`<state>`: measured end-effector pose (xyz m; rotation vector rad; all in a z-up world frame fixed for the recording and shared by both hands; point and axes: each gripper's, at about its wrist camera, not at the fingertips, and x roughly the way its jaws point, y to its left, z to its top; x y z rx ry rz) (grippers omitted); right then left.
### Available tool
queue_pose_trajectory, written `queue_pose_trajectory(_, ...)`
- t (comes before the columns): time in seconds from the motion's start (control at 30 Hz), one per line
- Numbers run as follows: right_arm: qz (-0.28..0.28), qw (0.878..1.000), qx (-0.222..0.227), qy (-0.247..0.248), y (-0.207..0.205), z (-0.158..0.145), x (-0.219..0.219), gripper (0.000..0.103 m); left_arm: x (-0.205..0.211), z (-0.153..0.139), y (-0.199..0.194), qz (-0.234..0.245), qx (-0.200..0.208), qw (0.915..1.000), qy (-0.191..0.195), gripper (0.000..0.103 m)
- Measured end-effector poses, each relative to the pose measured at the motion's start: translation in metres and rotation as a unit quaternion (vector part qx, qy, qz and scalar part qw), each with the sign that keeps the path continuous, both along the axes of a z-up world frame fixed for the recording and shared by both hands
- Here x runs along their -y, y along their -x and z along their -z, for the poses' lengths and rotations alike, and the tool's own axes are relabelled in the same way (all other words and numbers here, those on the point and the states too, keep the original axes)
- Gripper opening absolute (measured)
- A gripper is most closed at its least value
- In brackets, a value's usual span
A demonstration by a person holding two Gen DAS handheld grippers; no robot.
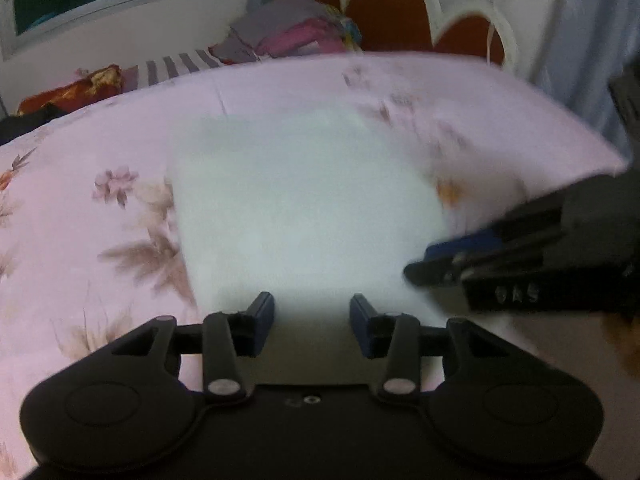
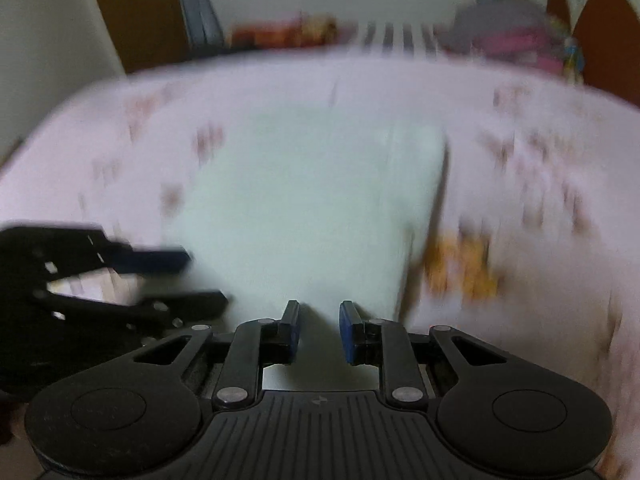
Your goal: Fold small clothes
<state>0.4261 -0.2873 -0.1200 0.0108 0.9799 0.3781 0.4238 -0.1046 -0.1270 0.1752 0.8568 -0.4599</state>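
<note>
On the pink floral bedsheet (image 1: 100, 128) lies a pale cloth (image 1: 304, 200), seemingly folded; left gripper (image 1: 312, 320) and right gripper (image 2: 319, 332) hover spread, empty, flanking its near edge to grab.

Left gripper (image 1: 312, 312): matte black body, two round caps at the near corners, silver pivot screws on black linkage arms, dark blue pads on the fingers (image 1: 262, 312). Smooth top plate, faint embossed mark. Right gripper (image 2: 319, 326): same build, but ribbed top plate with small bolt logo. White lettering on its side, blurred.
</note>
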Motion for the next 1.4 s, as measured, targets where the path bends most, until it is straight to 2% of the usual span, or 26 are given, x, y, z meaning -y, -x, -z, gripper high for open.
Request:
queue_pose_trajectory(0.13, 0.032, 0.999, 0.001, -0.035, 0.012, -0.005, 0.013, 0.021, -0.010, -0.006, 0.012, 0.000, -0.001, 1.0000, 0.007, 0.047)
queue_pose_trajectory(0.17, 0.047, 0.998, 0.013, -0.050, 0.013, -0.011, 0.021, 0.021, -0.016, -0.010, 0.010, -0.009, 0.001, 0.9999, 0.012, 0.055)
queue_pose_trajectory(0.2, 0.067, 0.995, 0.023, -0.068, 0.013, -0.016, 0.031, 0.022, -0.021, -0.013, 0.007, -0.022, 0.007, 0.9996, 0.019, 0.078)
queue_pose_trajectory(0.23, 0.083, 0.993, 0.026, -0.085, 0.010, -0.019, 0.040, 0.022, -0.027, -0.016, 0.003, -0.043, 0.018, 0.9986, 0.025, 0.089)
queue_pose_trajectory(0.27, 0.105, 0.989, 0.025, -0.105, 0.003, -0.021, 0.052, 0.036, -0.033, -0.019, -0.003, -0.063, 0.026, 0.9971, 0.035, 0.095)
queue_pose_trajectory(0.3, 0.122, 0.986, 0.027, -0.114, -0.003, -0.022, 0.059, 0.076, -0.040, -0.020, -0.013, -0.076, 0.022, 0.9955, 0.053, 0.093)
queue_pose_trajectory(0.33, 0.140, 0.981, 0.038, -0.128, -0.010, -0.024, 0.069, 0.085, -0.046, -0.020, -0.025, -0.088, 0.004, 0.9930, 0.079, 0.092)
queue_pose_trajectory(0.4, 0.144, 0.974, 0.033, -0.169, -0.029, -0.023, 0.083, 0.084, -0.059, -0.017, -0.050, -0.120, -0.028, 0.9837, 0.131, 0.081)
queue_pose_trajectory(0.43, 0.145, 0.971, 0.020, -0.189, -0.040, -0.020, 0.090, 0.077, -0.063, -0.014, -0.062, -0.130, -0.043, 0.9794, 0.149, 0.080)
queue_pose_trajectory(0.47, 0.143, 0.967, 0.004, -0.213, -0.051, -0.014, 0.095, 0.075, -0.067, -0.011, -0.071, -0.135, -0.055, 0.9755, 0.165, 0.079)
queue_pose_trajectory(0.57, 0.141, 0.955, -0.046, -0.256, -0.074, 0.006, 0.106, 0.074, -0.080, 0.007, -0.096, -0.160, -0.106, 0.9575, 0.215, 0.077)
queue_pose_trajectory(0.63, 0.130, 0.946, -0.082, -0.284, -0.088, 0.022, 0.108, 0.074, -0.083, 0.017, -0.106, -0.173, -0.124, 0.9510, 0.224, 0.075)
queue_pose_trajectory(0.7, 0.117, 0.947, -0.101, -0.281, -0.097, 0.034, 0.104, 0.074, -0.081, 0.020, -0.108, -0.165, -0.122, 0.9516, 0.229, 0.073)
queue_pose_trajectory(0.77, 0.104, 0.952, -0.092, -0.274, -0.102, 0.033, 0.095, 0.074, -0.077, 0.023, -0.112, -0.161, -0.125, 0.9504, 0.235, 0.070)
queue_pose_trajectory(0.8, 0.097, 0.955, -0.091, -0.264, -0.104, 0.031, 0.088, 0.068, -0.074, 0.024, -0.115, -0.161, -0.128, 0.9500, 0.235, 0.066)
queue_pose_trajectory(0.83, 0.089, 0.960, -0.087, -0.249, -0.106, 0.029, 0.080, 0.049, -0.069, 0.023, -0.119, -0.155, -0.129, 0.9514, 0.233, 0.062)
queue_pose_trajectory(0.87, 0.082, 0.965, -0.091, -0.234, -0.109, 0.028, 0.071, 0.046, -0.062, 0.023, -0.121, -0.149, -0.126, 0.9559, 0.219, 0.055)
queue_pose_trajectory(0.9, 0.081, 0.967, -0.088, -0.225, -0.111, 0.026, 0.063, 0.038, -0.055, 0.019, -0.120, -0.143, -0.118, 0.9621, 0.200, 0.047)
queue_pose_trajectory(0.93, 0.077, 0.971, -0.083, -0.213, -0.112, 0.023, 0.056, 0.035, -0.051, 0.015, -0.119, -0.135, -0.108, 0.9670, 0.187, 0.042)
queue_pose_trajectory(0.97, 0.074, 0.975, -0.075, -0.196, -0.111, 0.017, 0.049, 0.034, -0.049, 0.010, -0.116, -0.129, -0.101, 0.9700, 0.180, 0.032)
queue_pose_trajectory(1.0, 0.074, 0.979, -0.066, -0.181, -0.108, 0.010, 0.044, 0.032, -0.047, 0.003, -0.113, -0.121, -0.091, 0.9736, 0.170, 0.029)
queue_pose_trajectory(1.07, 0.067, 0.985, -0.036, -0.155, -0.098, -0.010, 0.035, 0.031, -0.049, -0.009, -0.105, -0.098, -0.074, 0.9799, 0.157, 0.028)
queue_pose_trajectory(1.17, 0.060, 0.988, -0.009, -0.144, -0.081, -0.033, 0.018, 0.031, -0.065, -0.024, -0.095, -0.079, -0.062, 0.9822, 0.159, 0.028)
queue_pose_trajectory(1.4, 0.035, 0.989, 0.015, -0.142, -0.049, -0.060, -0.072, 0.031, -0.149, -0.050, -0.071, -0.083, -0.045, 0.9845, 0.148, 0.028)
